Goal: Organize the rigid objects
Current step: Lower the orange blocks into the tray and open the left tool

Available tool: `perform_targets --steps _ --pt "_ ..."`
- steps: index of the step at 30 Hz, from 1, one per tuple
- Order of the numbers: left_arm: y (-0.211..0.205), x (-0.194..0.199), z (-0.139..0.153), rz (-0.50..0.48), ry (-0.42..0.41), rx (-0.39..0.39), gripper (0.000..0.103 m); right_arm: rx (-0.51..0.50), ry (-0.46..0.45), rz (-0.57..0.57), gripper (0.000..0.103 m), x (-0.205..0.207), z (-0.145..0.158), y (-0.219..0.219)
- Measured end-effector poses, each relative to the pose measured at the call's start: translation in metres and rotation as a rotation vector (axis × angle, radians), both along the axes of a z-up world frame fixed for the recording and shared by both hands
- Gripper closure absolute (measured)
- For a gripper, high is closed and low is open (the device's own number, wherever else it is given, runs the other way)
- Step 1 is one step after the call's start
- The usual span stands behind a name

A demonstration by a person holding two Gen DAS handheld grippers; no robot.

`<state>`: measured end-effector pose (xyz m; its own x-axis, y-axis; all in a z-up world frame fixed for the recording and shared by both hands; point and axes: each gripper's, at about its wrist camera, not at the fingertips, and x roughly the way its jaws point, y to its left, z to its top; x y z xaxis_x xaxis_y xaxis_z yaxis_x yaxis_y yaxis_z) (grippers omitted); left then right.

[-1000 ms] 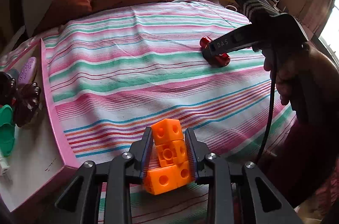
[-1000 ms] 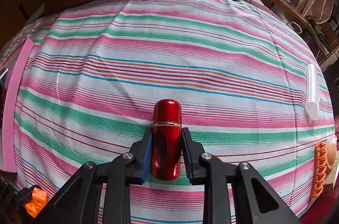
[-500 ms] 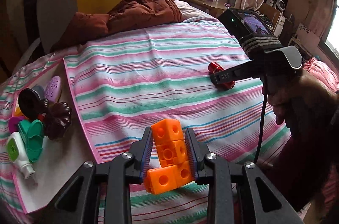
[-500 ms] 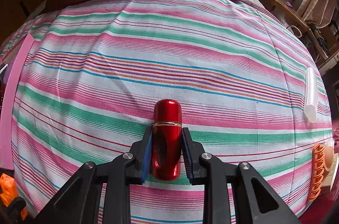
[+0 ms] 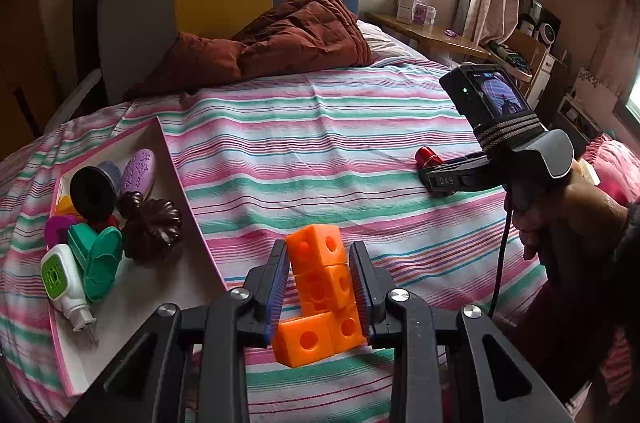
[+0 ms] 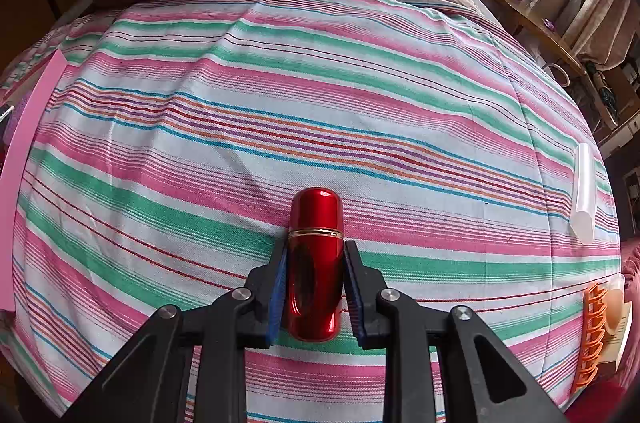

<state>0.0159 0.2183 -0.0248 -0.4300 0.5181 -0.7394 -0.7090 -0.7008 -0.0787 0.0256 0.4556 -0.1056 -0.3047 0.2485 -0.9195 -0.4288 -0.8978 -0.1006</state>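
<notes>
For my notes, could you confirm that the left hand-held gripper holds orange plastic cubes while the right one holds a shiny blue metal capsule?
Not quite: the shiny metal capsule in the right hand-held gripper is red, as the right wrist view shows. The left hand-held gripper does hold the orange plastic cubes.

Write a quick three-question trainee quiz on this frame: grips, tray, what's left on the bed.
1. True or false: the left gripper is shut on the orange linking-cube piece.
2. The right gripper holds: A) white tube B) red metallic capsule C) orange comb.
3. Fill in: the brown flower-shaped mould lies in the pink-rimmed ____.

Key
1. True; both pads press the cubes' sides.
2. B; the red metallic capsule sits between the pads, while the white tube and orange comb lie on the striped bedsheet.
3. Tray.
</notes>
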Motion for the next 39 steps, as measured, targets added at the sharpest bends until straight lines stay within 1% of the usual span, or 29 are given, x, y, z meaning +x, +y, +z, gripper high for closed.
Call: perform_targets --steps 5,10,16,18,21,23,26,29,34,36,39 --pt "-0.015 -0.006 0.002 0.038 -0.012 0.022 0.072 0.004 -0.002 0.000 0.077 0.000 0.000 0.000" --pt "-0.041 -0.019 0.007 0.103 -0.034 0.058 0.072 0.039 -0.010 0.014 0.077 -0.002 -0.001 -0.005" --pt "-0.110 -0.051 0.010 0.267 -0.080 0.122 0.072 0.073 -0.018 0.027 0.077 -0.001 0.000 -0.013" --pt "-0.133 -0.059 0.006 0.318 -0.087 0.126 0.072 0.075 -0.018 0.029 0.077 -0.002 0.000 -0.013" --pt "-0.153 -0.066 -0.004 0.352 -0.100 0.115 0.072 0.077 -0.019 0.030 0.077 -0.002 0.000 -0.011" --pt "-0.156 -0.069 -0.010 0.358 -0.104 0.105 0.072 0.081 -0.020 0.032 0.077 -0.002 0.000 -0.013" --pt "-0.149 -0.073 -0.020 0.345 -0.118 0.087 0.072 0.084 -0.021 0.033 0.077 -0.002 0.000 -0.013" --pt "-0.141 -0.080 -0.031 0.345 -0.106 0.059 0.072 0.084 -0.021 0.034 0.077 -0.003 0.000 -0.014" --pt "-0.138 -0.091 -0.046 0.355 -0.138 0.033 0.071 0.082 -0.022 0.033 0.077 -0.003 0.000 -0.012" --pt "-0.141 -0.092 -0.048 0.363 -0.160 0.041 0.065 0.083 -0.022 0.033 0.077 -0.003 0.000 -0.013" --pt "-0.145 -0.088 -0.047 0.373 -0.140 0.032 0.065 0.084 -0.022 0.033 0.077 -0.003 0.000 -0.014"
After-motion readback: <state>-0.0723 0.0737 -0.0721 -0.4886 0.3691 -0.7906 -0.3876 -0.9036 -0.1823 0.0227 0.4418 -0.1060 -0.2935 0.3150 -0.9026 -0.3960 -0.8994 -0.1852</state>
